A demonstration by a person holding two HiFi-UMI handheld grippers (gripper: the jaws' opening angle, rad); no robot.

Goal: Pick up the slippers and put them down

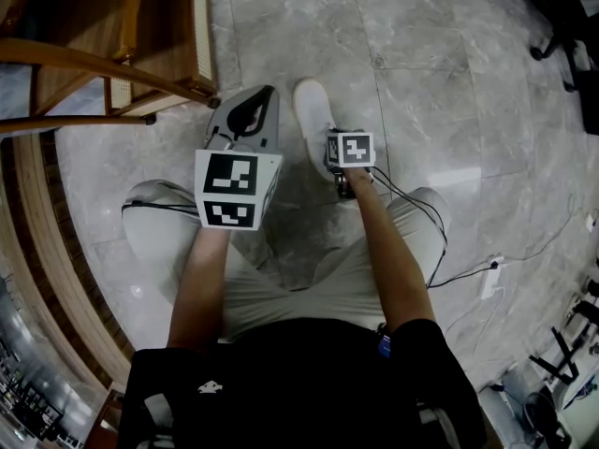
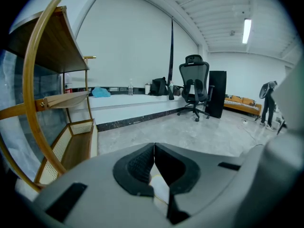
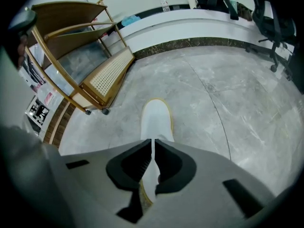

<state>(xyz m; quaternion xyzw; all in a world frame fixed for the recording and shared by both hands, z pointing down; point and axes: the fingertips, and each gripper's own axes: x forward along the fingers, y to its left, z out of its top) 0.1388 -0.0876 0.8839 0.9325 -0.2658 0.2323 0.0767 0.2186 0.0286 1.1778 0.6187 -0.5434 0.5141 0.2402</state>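
Slipper (image 3: pixel 156 120) judged light, soft, floppy; right gripper (image 3: pixel 152 141), fingers clenched on its near heel rim, likely the firmest hold; left gripper (image 2: pixel 154 146), fingers clenched, seemingly on second slipper (image 2: pixel 160 186).

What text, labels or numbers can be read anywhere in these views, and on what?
Nothing legible in any view.
Marker cubes: black-and-white square patterns only, no letters.
Sheets at the left of the right gripper view: print too small to read.
White mark on the black shirt: too small to read.
Slipper: no print visible.
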